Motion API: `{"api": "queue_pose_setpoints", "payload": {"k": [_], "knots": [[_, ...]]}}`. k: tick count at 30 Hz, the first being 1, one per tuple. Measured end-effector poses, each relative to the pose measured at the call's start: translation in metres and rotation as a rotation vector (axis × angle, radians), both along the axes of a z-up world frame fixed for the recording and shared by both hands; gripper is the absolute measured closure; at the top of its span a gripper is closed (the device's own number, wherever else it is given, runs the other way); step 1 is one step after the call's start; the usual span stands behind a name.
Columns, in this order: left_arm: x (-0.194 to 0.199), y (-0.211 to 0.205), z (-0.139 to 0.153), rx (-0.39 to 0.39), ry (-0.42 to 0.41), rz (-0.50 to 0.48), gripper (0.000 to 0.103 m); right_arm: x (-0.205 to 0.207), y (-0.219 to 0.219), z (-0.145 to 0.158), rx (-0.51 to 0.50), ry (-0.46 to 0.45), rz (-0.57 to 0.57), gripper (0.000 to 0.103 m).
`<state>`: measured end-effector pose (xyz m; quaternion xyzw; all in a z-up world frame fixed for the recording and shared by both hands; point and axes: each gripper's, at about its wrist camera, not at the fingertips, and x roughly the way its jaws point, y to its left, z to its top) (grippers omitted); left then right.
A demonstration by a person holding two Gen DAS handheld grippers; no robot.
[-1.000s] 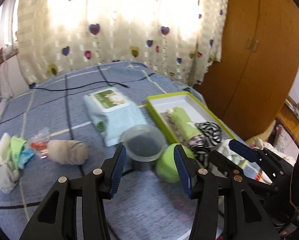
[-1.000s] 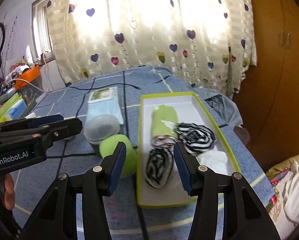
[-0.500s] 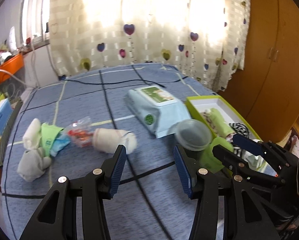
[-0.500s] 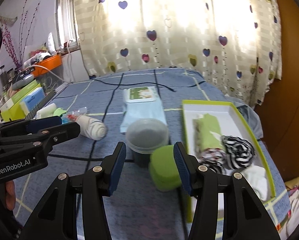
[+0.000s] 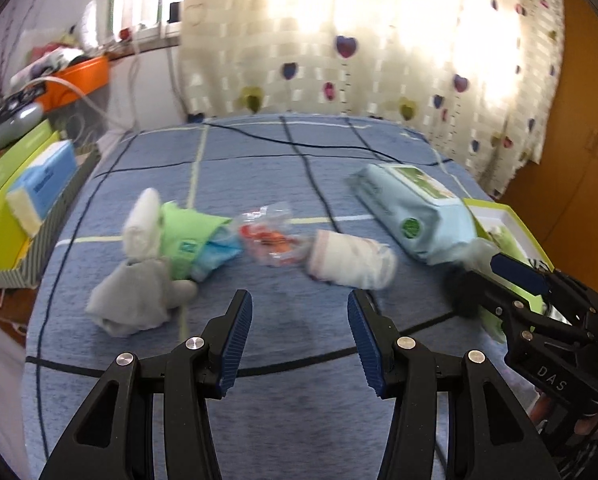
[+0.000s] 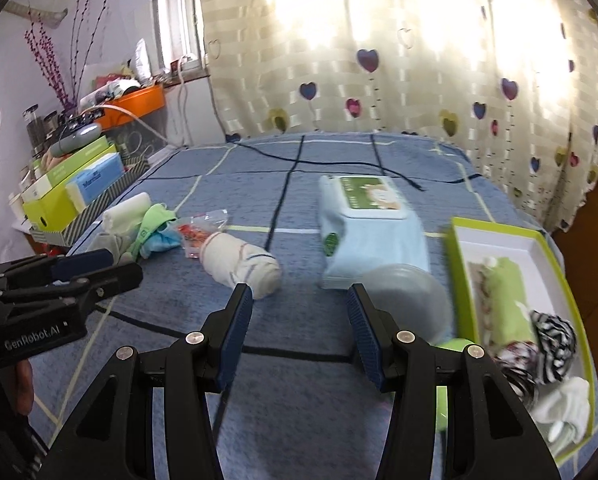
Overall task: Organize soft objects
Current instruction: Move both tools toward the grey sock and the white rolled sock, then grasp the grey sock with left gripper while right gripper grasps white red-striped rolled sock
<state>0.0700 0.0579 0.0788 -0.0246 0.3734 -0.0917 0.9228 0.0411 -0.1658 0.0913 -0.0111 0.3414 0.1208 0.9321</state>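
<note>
Sorted: tray [image 6: 457,248] at bed's right edge holds a green roll [image 6: 507,300], a striped sock [image 6: 553,334] and a white sock [image 6: 567,402].

Unsorted, on the blue bedspread [image 5: 299,420]: cream roll [image 5: 349,260] mid-bed; grey sock [image 5: 135,300], white roll [image 5: 143,220] and green-blue cloth [image 5: 195,240] heaped together to the left.

Other items: plastic packet [image 5: 271,236] beside the cream roll; wipes pack [image 6: 369,232]; tub [image 6: 409,304] just beside the tray.

Tools: left gripper [image 5: 299,340] and right gripper [image 6: 299,340], both spread, nothing between the jaws.

Estimate: roughly half done.

Blue bed [image 5: 299,432] — socks [image 5: 349,264], wipes [image 6: 371,232]
</note>
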Motion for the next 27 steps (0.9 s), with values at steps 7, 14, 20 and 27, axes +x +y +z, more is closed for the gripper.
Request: {"api": "queue_pose_setpoints", "payload": {"k": [7, 14, 20, 27], "knots": [[0.01, 0.036, -0.006, 0.005, 0.012, 0.07, 0.053, 0.025, 0.023, -0.013, -0.015, 0.056, 0.084, 0.052], [0.021, 0.07, -0.016, -0.008, 0.047, 0.137, 0.051, 0.052, 0.043, -0.022, -0.016, 0.083, 0.158, 0.052], [0.028, 0.095, -0.025, -0.015, 0.069, 0.178, 0.051, 0.076, 0.051, -0.03, -0.003, 0.13, 0.162, 0.052], [0.038, 0.112, -0.039, -0.047, 0.112, 0.184, 0.046, 0.097, 0.054, -0.036, 0.032, 0.173, 0.169, 0.052]]}}
